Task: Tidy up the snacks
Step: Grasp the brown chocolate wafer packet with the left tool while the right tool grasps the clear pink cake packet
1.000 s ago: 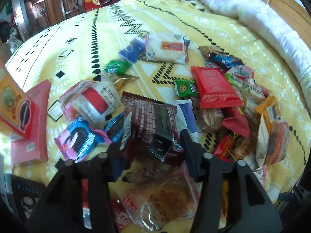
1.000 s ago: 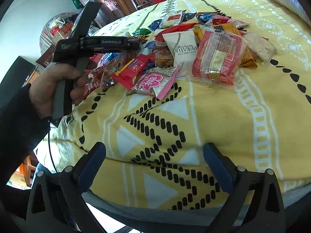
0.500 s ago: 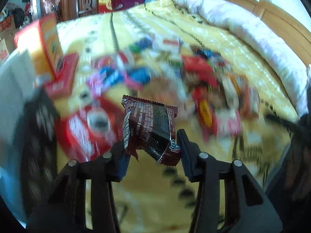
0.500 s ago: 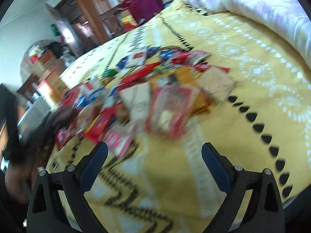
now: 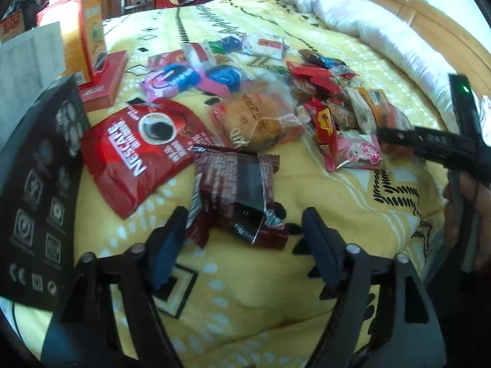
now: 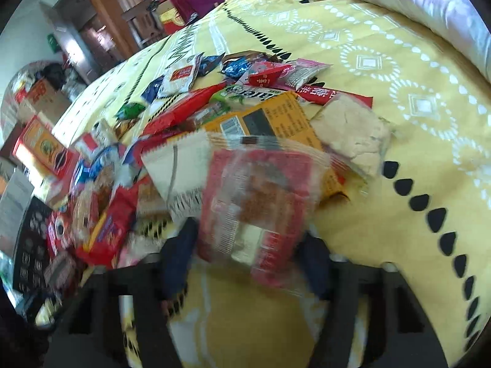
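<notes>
Yellow patterned bedspread (image 5: 251, 288) carries a scattered heap of snack packets (image 5: 319, 98); a white quilt (image 5: 383, 40) lies bunched at two o'clock.

Left gripper (image 5: 245, 236): jaws opening. A dark brown wrapper (image 5: 236, 196) lies on the spread between them, the right pad clear of it, the left edge just beside the left pad. A red Nescafé pouch (image 5: 135, 156) lies at ten o'clock of it, edges touching.

Right gripper (image 6: 245, 245): jaws closing about a clear-and-red packet (image 6: 257, 202), which sits between the fingers at the near edge of the heap. Blur hides whether the pads press it.
</notes>
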Demonstrator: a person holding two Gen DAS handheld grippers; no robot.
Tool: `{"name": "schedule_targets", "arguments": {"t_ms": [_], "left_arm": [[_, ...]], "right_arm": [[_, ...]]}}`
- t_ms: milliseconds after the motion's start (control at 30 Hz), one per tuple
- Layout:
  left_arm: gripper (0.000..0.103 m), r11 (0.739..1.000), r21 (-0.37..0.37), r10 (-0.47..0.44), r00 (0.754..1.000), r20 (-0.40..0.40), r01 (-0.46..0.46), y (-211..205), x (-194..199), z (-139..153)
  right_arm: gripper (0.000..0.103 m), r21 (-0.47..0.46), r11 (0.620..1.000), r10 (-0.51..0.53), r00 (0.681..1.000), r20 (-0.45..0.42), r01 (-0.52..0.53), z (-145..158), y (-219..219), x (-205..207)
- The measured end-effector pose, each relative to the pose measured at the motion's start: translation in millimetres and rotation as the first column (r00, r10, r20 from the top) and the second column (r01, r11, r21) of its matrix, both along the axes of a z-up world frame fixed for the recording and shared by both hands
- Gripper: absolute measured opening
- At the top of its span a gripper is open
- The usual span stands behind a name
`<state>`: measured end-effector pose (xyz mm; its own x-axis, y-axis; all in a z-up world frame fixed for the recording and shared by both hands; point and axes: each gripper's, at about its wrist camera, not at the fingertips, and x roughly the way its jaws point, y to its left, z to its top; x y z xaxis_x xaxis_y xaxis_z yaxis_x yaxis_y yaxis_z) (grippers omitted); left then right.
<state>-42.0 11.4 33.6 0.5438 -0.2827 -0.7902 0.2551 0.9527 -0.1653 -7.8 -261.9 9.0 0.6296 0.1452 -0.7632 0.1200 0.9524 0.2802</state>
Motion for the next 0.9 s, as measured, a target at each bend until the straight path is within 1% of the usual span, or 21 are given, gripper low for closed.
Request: {"name": "schedule_targets", "arguments": {"t_ms": [200, 233, 300, 333, 400, 467, 500, 600, 667, 700, 767, 800, 833, 867, 900], "left_arm": [[0.080, 0.998, -0.029, 0.059, 0.998, 0.038, -0.058, 11.9, -9.3, 10.8], [0.083, 0.998, -0.027, 0.066, 0.997, 0.044, -0.065, 12.7, -7.9, 11.7], [0.083, 0.997, -0.013, 0.077, 0.996, 0.041, -0.077, 14.1, -4.6, 9.9], [0.083, 0.997, -0.009, 0.083, 0.996, 0.038, -0.082, 14.3, -2.3, 8.3], [0.083, 0.996, -0.002, 0.089, 0.996, 0.030, -0.089, 13.6, 3.1, 5.0], [0.083, 0.995, 0.000, 0.095, 0.995, 0.031, -0.095, 11.4, 7.3, 5.3], [0.083, 0.996, 0.003, 0.091, 0.995, 0.042, -0.091, 9.0, 8.0, 7.0], [0.083, 0.998, 0.042, 0.047, 0.996, 0.078, -0.051, -1.9, 9.2, 8.9], [0.083, 0.997, 0.069, 0.038, 0.997, 0.072, -0.043, -6.1, 14.0, 4.0], [0.083, 0.995, 0.084, 0.043, 0.997, 0.063, -0.049, -7.7, 17.2, 1.4], [0.076, 0.994, 0.098, 0.047, 0.999, 0.028, -0.050, -7.4, 23.0, -6.4], [0.057, 0.994, 0.099, 0.043, 0.999, 0.012, -0.044, -7.0, 24.5, -9.2], [0.049, 0.994, 0.100, 0.039, 0.999, 0.014, -0.040, -7.0, 23.6, -9.6], [0.047, 0.994, 0.108, 0.034, 0.999, 0.029, -0.037, -7.6, 21.4, -7.9], [0.047, 0.993, 0.111, 0.030, 0.999, 0.032, -0.033, -8.4, 19.8, -6.9]], "right_arm": [[0.059, 0.003, 0.992, 0.127, 0.992, 0.012, -0.127, 12.1, 8.8, -44.3], [0.059, 0.011, 0.988, 0.153, 0.988, 0.004, -0.153, 11.7, 12.8, -49.3], [0.059, 0.030, 0.978, 0.207, 0.978, -0.029, -0.206, 6.3, 23.1, -55.8], [0.062, 0.031, 0.975, 0.222, 0.974, -0.036, -0.221, 3.9, 26.5, -58.3], [0.065, 0.021, 0.973, 0.231, 0.972, -0.043, -0.231, 1.2, 29.9, -59.1], [0.072, 0.018, 0.974, 0.226, 0.973, -0.045, -0.225, 1.3, 31.9, -57.7], [0.078, 0.011, 0.976, 0.219, 0.975, -0.046, -0.218, 2.2, 34.1, -57.3], [0.081, -0.048, 0.976, 0.209, 0.976, -0.061, -0.212, 1.3, 44.1, -55.1], [0.082, -0.096, 0.971, 0.214, 0.975, -0.065, -0.219, -2.2, 51.5, -55.3], [0.082, -0.106, 0.969, 0.218, 0.974, -0.067, -0.224, -3.6, 52.4, -54.6], [0.080, -0.109, 0.969, 0.215, 0.975, -0.063, -0.221, -5.1, 52.4, -52.8], [0.076, -0.107, 0.970, 0.213, 0.975, -0.062, -0.219, -5.7, 49.4, -51.9], [0.075, -0.096, 0.970, 0.217, 0.974, -0.059, -0.222, -6.1, 47.1, -51.3], [0.075, -0.082, 0.971, 0.218, 0.974, -0.056, -0.223, -6.0, 44.5, -51.1], [0.072, -0.079, 0.972, 0.218, 0.974, -0.055, -0.222, -5.3, 43.2, -51.1]]}}
